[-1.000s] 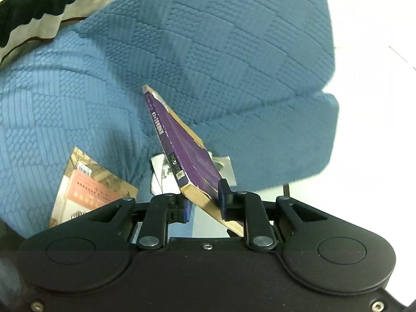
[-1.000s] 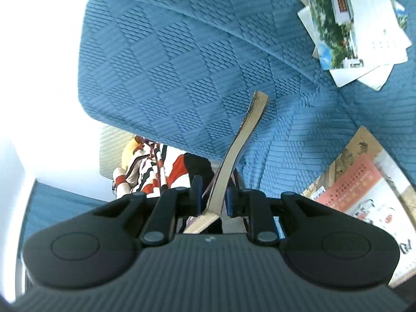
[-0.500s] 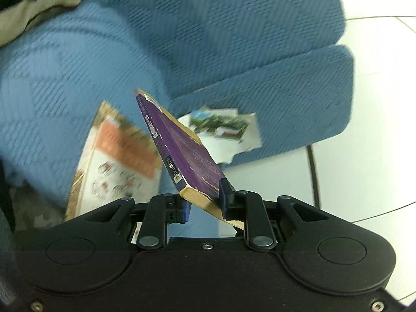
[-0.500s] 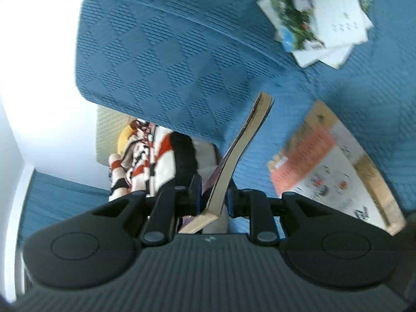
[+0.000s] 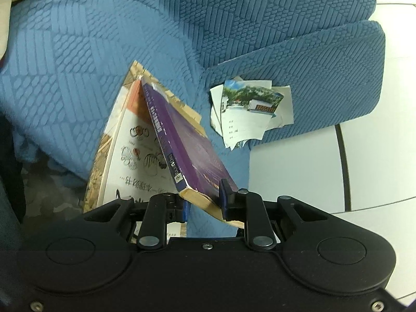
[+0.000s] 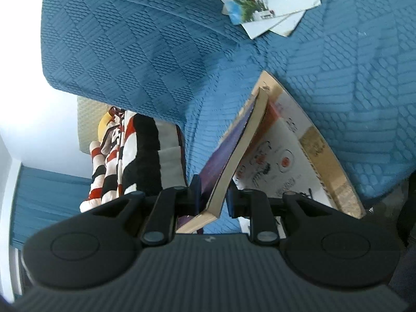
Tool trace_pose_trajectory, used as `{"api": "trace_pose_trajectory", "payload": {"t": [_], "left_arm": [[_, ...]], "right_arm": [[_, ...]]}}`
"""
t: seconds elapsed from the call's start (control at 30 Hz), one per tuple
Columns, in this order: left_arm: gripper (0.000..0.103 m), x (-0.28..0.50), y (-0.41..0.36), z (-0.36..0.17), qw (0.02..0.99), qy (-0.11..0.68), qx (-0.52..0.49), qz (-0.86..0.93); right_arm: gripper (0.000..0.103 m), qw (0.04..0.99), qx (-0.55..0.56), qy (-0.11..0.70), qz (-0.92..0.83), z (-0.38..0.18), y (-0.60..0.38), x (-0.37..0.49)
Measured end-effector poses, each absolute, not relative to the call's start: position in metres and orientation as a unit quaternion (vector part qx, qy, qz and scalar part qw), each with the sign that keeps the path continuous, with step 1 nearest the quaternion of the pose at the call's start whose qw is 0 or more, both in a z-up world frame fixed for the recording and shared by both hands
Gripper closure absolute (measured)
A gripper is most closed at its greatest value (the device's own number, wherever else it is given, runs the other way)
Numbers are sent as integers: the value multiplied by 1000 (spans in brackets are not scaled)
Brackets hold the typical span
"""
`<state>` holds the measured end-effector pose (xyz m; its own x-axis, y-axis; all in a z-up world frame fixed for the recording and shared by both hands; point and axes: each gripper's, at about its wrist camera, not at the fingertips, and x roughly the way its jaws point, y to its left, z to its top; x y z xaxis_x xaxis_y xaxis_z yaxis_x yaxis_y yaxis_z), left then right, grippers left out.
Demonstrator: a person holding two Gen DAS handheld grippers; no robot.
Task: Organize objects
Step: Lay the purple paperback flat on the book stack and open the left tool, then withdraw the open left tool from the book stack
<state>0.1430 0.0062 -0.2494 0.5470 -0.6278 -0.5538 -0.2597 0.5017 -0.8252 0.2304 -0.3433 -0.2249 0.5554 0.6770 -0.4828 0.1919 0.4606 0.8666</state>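
**A:** Over at the left edge of the blue sofa (image 5: 78,59), what lies there?

**B:** A large illustrated book (image 5: 124,156) lies flat on the seat. Above it, tilted on edge, hangs the purple book (image 5: 187,143), its far corner close over the illustrated cover; whether they touch, I cannot tell.

**A:** Who holds it?

**B:** Both. The left gripper (image 5: 204,204) has its jaws pinching the near corner by the spine; the right gripper (image 6: 213,200) has its jaws pressed onto the page edge of the same book (image 6: 234,150), with the large illustrated book (image 6: 286,161) just beyond.

**A:** How far along is the tidying?

**B:** Partway, I judge. One book lies in place as the base of a pile, and the purple one is carried but not yet laid down. It must be flattened and released.

**A:** And to the right?

**B:** A loose heap of postcards and papers (image 5: 249,109) sits against the armrest (image 5: 325,72), apart from the books and unsorted. Beyond that is white tiled floor (image 5: 377,156).

**A:** Anything in the way?

**B:** Nothing between the book and the pile. A striped plush toy (image 6: 117,156) lies off behind the sofa in the right view, well clear.
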Motion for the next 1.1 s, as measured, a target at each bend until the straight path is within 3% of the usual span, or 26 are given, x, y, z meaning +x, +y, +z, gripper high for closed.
{"api": "trace_pose_trajectory", "payload": {"t": [0.6, 0.73, 1.1], "left_arm": [[76, 117, -20, -303, 706, 525, -465, -102], [63, 113, -22, -301, 712, 534, -446, -95], [58, 96, -28, -265, 746, 542, -377, -85]], "right_arm": [[75, 727, 458, 495, 128, -271, -353, 214], [73, 732, 447, 502, 112, -269, -354, 212], [73, 768, 381, 505, 100, -239, -365, 194]]}}
